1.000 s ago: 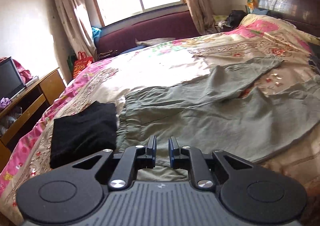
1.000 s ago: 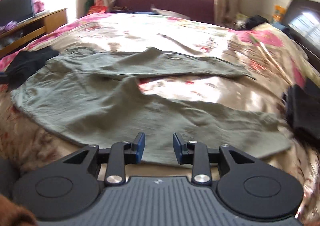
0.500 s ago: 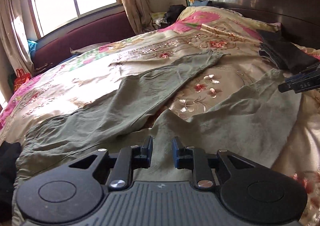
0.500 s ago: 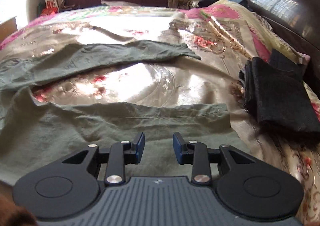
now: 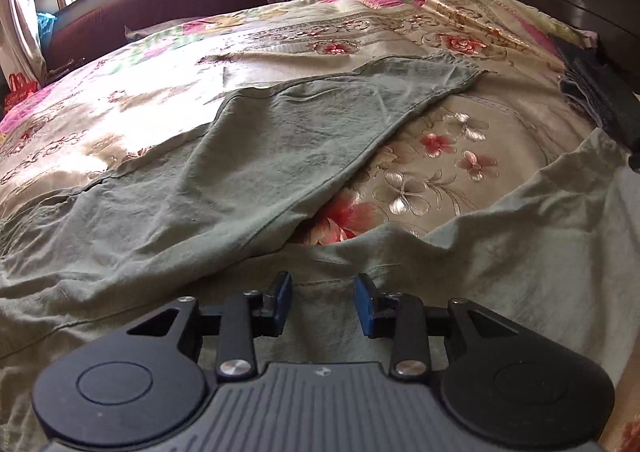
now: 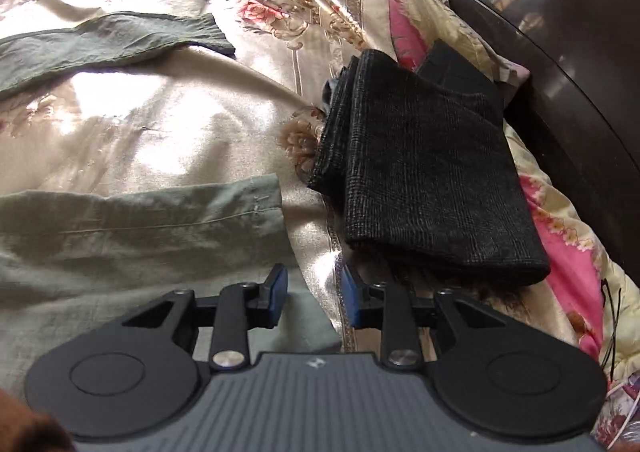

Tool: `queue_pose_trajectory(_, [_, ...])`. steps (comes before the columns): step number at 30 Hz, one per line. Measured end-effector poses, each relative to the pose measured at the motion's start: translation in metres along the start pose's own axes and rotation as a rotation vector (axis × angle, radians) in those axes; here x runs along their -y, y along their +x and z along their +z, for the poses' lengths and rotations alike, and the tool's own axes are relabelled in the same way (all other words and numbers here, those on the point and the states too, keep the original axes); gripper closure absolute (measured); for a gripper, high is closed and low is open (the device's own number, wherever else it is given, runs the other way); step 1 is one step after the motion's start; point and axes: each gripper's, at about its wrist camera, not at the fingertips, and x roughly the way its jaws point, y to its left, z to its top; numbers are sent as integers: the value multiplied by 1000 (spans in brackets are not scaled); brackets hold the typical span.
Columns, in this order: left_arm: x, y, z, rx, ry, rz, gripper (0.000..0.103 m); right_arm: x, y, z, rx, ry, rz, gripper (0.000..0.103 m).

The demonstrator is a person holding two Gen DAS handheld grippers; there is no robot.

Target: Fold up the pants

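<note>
Two hand-held grippers in view, both with jaws parted and nothing between them. We start at the left: the left hand-held gripper hovers low over the green pants, which lie spread flat on the bed, legs splayed apart in a V. From this view the far leg runs off toward the upper right, the near leg crosses just ahead of the fingers, and flowered bedspread shows in the gap between them. The gripper sits near the crotch, on the inner edge of the near leg.

Moving right: the right hand-held gripper hangs over the hem end of the near leg, its left finger above cloth, its right finger above bare bedspread. Just beyond, to the right, lies a folded dark garment, close to the hem but apart from it.

We judge the step as the approach for the first fold, not yet gripped. Next move calls for both grippers to drop, pinch the near leg's edge at crotch and hem, and carry it across onto the far leg, keeping clear of the dark garment.
</note>
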Motion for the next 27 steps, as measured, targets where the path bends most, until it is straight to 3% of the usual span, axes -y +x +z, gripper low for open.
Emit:
queue_pose_trajectory(2, [-14, -18, 11, 4, -6, -5, 55, -6, -21, 12, 50, -49, 23, 73])
queue_pose_trajectory(6, [-54, -57, 26, 12, 40, 38, 52, -46, -53, 54, 123, -171, 241, 70])
queue_pose_trajectory(11, [-133, -63, 34, -4, 84, 148, 49, -150, -68, 112, 195, -461, 454, 68])
queue_pose_trajectory(19, [-267, -20, 35, -68, 84, 209, 45, -317, -62, 169, 216, -802, 590, 62])
queue_pose_trajectory(22, [-294, 0, 38, -89, 90, 214, 44, -353, -49, 191, 233, -867, 607, 62])
queue_pose_trajectory(27, [-320, 29, 43, -152, 94, 142, 42, -391, -30, 221, 226, -1005, 604, 60])
